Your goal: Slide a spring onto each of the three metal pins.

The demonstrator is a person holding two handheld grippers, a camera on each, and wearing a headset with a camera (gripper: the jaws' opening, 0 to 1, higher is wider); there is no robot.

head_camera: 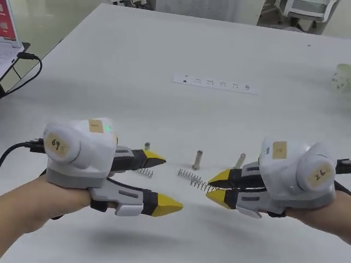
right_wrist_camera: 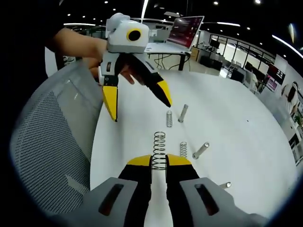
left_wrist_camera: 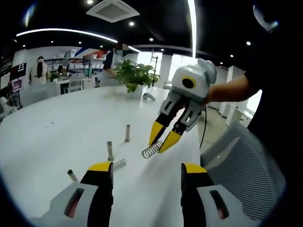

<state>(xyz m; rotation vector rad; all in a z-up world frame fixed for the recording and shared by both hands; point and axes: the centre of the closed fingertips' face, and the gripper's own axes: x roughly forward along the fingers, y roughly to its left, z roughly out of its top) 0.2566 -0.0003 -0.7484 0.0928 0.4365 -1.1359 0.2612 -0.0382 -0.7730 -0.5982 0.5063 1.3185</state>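
Head view has the left gripper (head_camera: 169, 182) held over the white table (head_camera: 164, 66), its jaws spread wide with nothing between them. Facing it, the right gripper (head_camera: 213, 189) has its jaws pinched narrow on one end of a long spring (head_camera: 191, 179), which sticks out toward the left gripper. Beyond the tips stand three metal pins: left pin (head_camera: 147, 146), middle pin (head_camera: 197, 159), right pin (head_camera: 240, 160). A short spring (head_camera: 145, 172) lies on the table near the left pin.

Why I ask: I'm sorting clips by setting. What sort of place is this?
Probably an open-plan office: a long white table carrying a power strip, an open laptop, a mesh office chair and a potted plant.
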